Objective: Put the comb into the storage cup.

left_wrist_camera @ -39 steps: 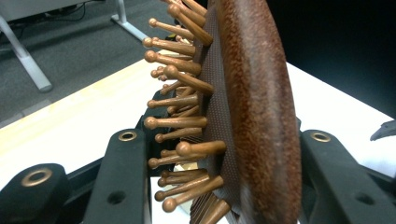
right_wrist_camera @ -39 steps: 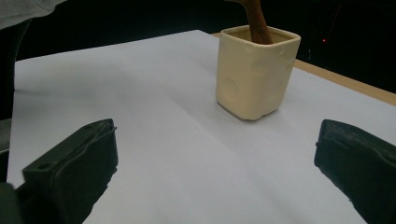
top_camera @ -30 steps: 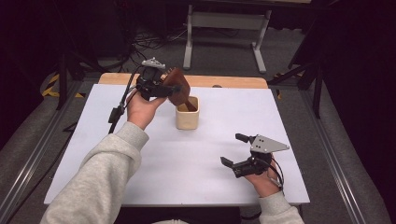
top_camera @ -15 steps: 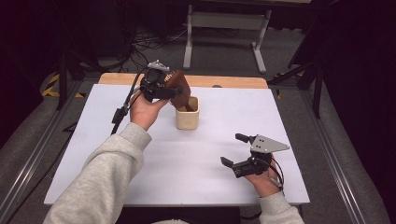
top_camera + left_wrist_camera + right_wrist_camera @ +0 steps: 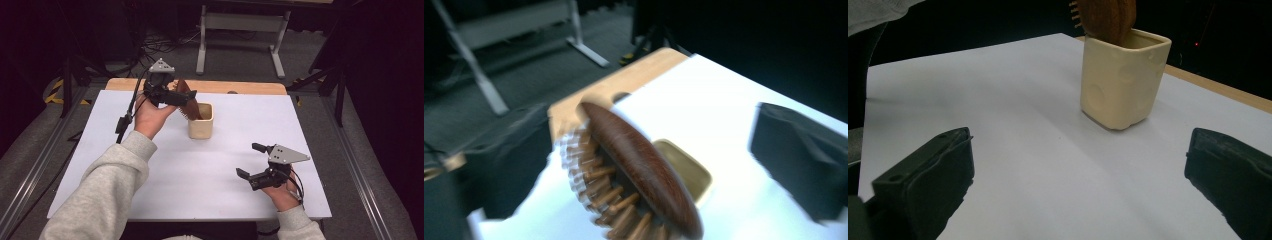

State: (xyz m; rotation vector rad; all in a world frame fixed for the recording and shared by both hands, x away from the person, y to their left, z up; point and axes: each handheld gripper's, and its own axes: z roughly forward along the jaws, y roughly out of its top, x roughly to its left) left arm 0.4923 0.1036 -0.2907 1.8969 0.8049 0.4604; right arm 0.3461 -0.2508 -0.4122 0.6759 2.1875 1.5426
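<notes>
Left tool (image 5: 186, 96) hangs over the cream cup (image 5: 200, 121) near the far side of the white table (image 5: 210, 170); its jaws have just been opening and now stand wide, with the wooden hairbrush (image 5: 639, 165) between them but clear of both. This brush leans in the cup, its bristled head sticking out above the rim. Right tool (image 5: 250, 161) rests low on the table near the person, well apart from the cup, jaws spread wide and empty.
</notes>
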